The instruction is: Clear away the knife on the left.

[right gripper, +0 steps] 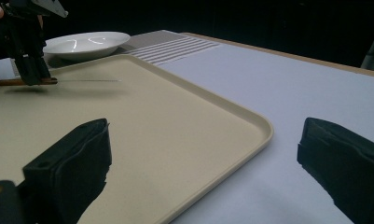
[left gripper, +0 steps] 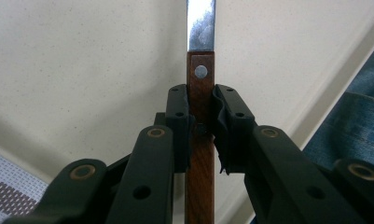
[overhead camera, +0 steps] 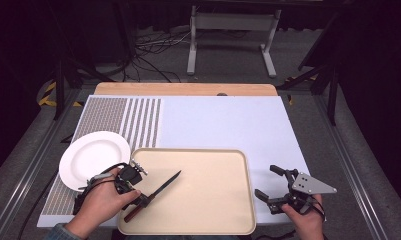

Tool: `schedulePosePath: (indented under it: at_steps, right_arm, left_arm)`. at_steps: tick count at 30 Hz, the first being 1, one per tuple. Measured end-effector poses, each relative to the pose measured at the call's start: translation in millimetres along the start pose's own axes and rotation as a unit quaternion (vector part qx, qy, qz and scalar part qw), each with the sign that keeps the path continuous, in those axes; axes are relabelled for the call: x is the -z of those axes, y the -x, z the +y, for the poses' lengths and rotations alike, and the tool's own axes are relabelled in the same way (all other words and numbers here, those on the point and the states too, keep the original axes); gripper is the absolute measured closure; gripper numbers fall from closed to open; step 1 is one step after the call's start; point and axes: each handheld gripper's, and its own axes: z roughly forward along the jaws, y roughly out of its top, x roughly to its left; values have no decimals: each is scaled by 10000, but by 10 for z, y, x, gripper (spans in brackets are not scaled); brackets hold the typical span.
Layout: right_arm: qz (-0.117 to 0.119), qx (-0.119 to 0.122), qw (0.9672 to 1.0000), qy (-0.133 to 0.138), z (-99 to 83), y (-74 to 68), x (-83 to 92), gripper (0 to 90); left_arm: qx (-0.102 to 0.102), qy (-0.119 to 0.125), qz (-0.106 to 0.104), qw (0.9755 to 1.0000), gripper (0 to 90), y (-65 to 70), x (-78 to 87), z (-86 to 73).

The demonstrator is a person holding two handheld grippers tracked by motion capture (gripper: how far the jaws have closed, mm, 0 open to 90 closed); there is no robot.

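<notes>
1. Left tool (overhead camera: pixel 144 200) is clamped on the knife (overhead camera: pixel 155 194), jaws pinching the brown wooden handle from both sides; in the left gripper view the grip sits just below the rivet, with the steel blade (left gripper: pixel 201 25) running on beyond the jaws.
2. The knife sits over the beige tray (overhead camera: pixel 213 200), near its left edge, blade pointing toward the tray's middle. From the right gripper view it lies roughly level just above the tray floor; whether it touches, hard to say.
3. Right tool (overhead camera: pixel 273 187) is over on the desk (overhead camera: pixel 228 120) just off the tray's right edge, jaws spread wide with nothing between them.
4. White plate (overhead camera: pixel 93 157) rests on the striped mat (overhead camera: pixel 123 117), just beyond the tray's left corner.
5. Left hand (overhead camera: pixel 100 205) wraps its tool; right hand (overhead camera: pixel 305 220) holds the other low at the desk's near edge.
</notes>
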Motion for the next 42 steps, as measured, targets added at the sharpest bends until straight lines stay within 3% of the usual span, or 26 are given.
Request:
schedulePosePath:
  at_steps: [14,24,26,30,31,32,33,34,35,36,37,40,41,42]
  right_arm:
    - [12,-3,10000,-2,-1,1,0,32]
    - [30,6,10000,-12,-1,1,-2,32]
    - [33,8,10000,-10,0,1,-1,31]
    - [28,16,10000,-18,0,-1,-1,32]
    - [31,22,10000,-16,0,-1,0,31]
    - [30,20,10000,-14,1,0,1,31]
    - [29,20,10000,-16,1,0,0,31]
    - [28,23,10000,-19,0,0,-1,31]
    - [32,39,10000,-13,1,1,-2,31]
    - [32,39,10000,-13,1,1,-2,31]
    - [35,44,10000,-12,1,1,-3,31]
    - [35,43,10000,-13,2,-1,-2,31]
    - [45,37,10000,0,1,0,-1,31]
    - [45,37,10000,0,1,0,-1,31]
  left_arm:
    - [5,-105,79,9999,774,11,-49,11]
    - [-126,-80,85,9999,745,7,-55,13]
    - [-142,-20,75,9999,578,15,-41,13]
    - [-307,155,207,9992,478,49,-6,20]
    - [-385,191,255,9988,396,57,2,23]
    - [-569,315,372,9972,361,84,15,30]
    - [-569,315,372,9972,330,84,15,30]
    - [-883,549,467,9935,287,119,27,46]
    - [-1007,642,468,9917,269,129,27,55]
    - [-1007,642,468,9917,256,129,27,55]
    - [-1265,798,511,9874,256,155,26,70]
    - [-1629,975,467,9807,266,215,-8,100]
    - [-1890,1054,443,9753,296,242,-27,122]
    - [-1890,1054,443,9753,323,242,-27,122]
